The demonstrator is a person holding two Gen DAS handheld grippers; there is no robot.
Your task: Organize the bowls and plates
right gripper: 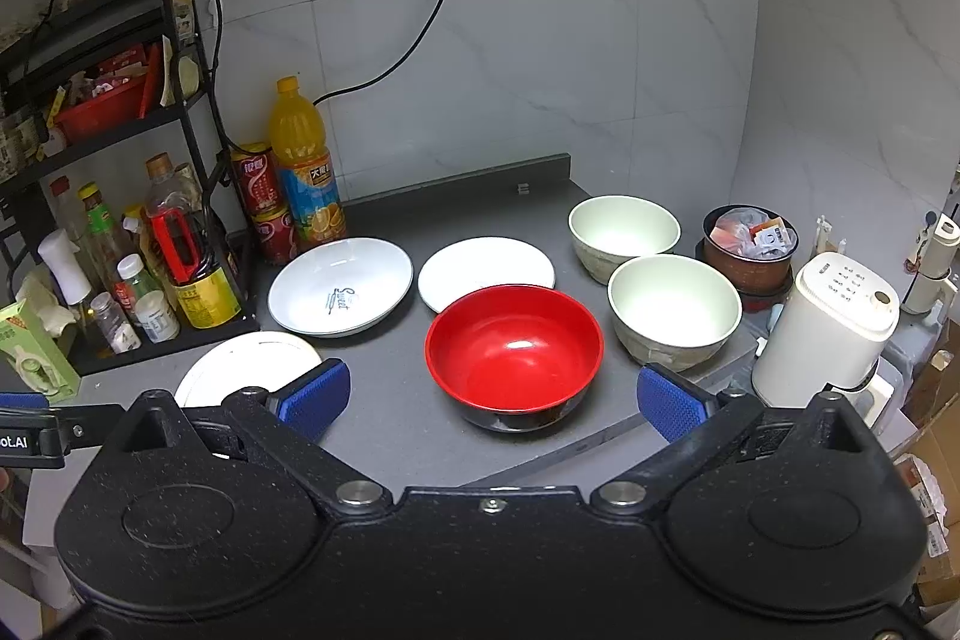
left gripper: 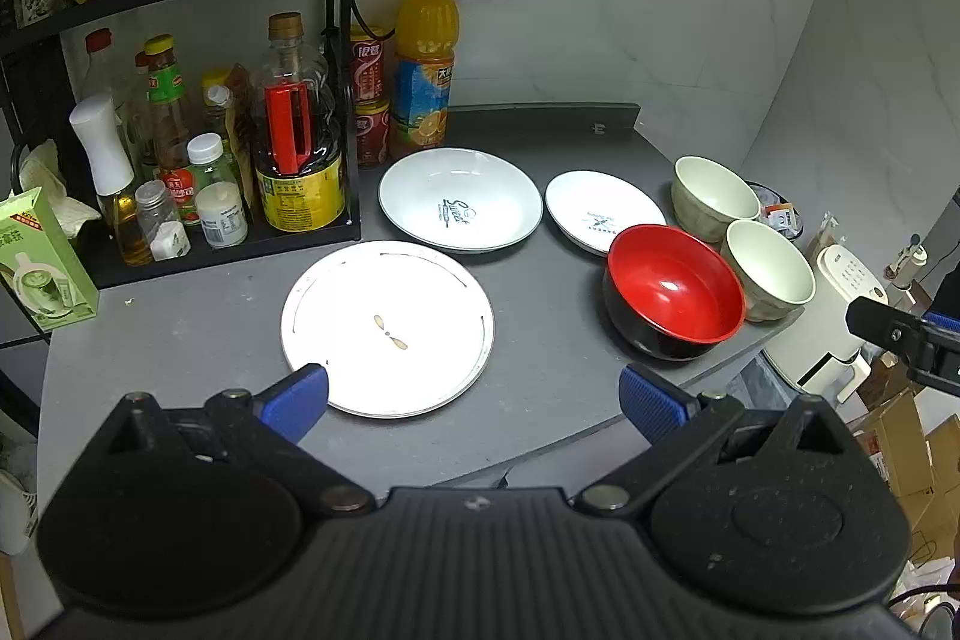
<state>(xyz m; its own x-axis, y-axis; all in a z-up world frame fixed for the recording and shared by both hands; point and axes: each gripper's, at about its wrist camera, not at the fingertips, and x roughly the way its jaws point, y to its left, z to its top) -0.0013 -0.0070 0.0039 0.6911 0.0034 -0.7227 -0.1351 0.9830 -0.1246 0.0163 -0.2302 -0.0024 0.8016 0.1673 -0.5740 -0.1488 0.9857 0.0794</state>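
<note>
Just ahead of the spread, empty right claw (right gripper: 493, 397), red bowl (right gripper: 513, 347).

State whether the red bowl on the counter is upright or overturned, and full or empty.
Upright and empty. The red bowl sits on its black base with its opening facing up, and its glossy red inside shows only a light reflection.

The left gripper (left gripper: 473, 399) fills the bottom of its frame, jaws spread wide and empty. The right gripper (right gripper: 493, 397) sits likewise at bottom centre, jaws apart, holding nothing.
</note>
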